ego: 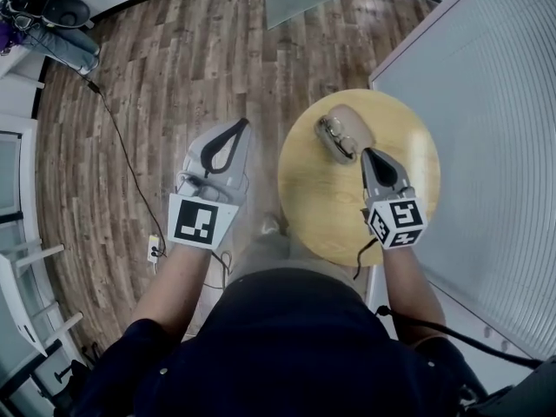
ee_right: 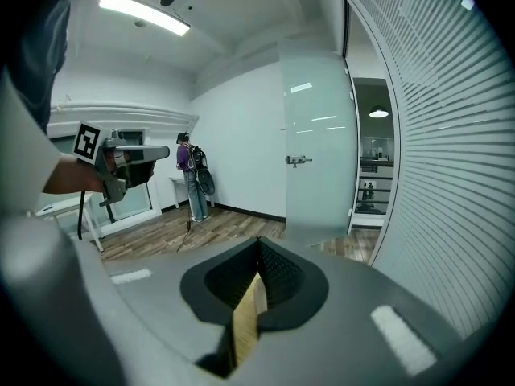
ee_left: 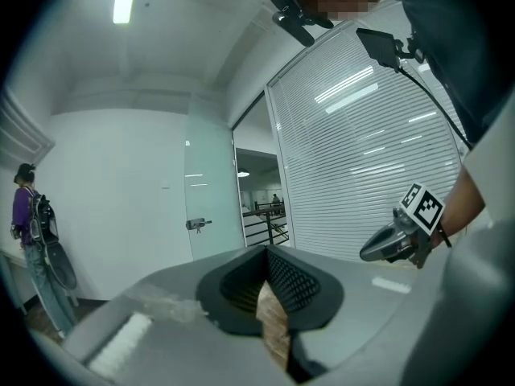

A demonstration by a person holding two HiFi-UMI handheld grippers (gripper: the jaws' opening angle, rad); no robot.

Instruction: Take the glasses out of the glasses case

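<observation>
Just short of the glasses case [ego: 345,134], the right gripper [ego: 366,153] hung empty with jaws together, as did the left gripper [ego: 242,126] farther off; the reach looked barely begun, and opening seemed due next.

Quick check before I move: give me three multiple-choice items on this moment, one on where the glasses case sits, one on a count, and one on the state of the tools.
1. Where is the glasses case?
A. on the floor
B. in the left tool
C. on the round wooden table

2. How many tools are above the table?
A. none
B. one
C. two

3. How do the jaws of both tools stand?
A. together, empty
B. wide apart
C. clamped on the case

Answers:
1 C: the glasses case lies on the round wooden table.
2 B: only the right tool is above it; the left tool is over the floor.
3 A: each gripper view shows its jaws meeting with nothing between them.
</observation>
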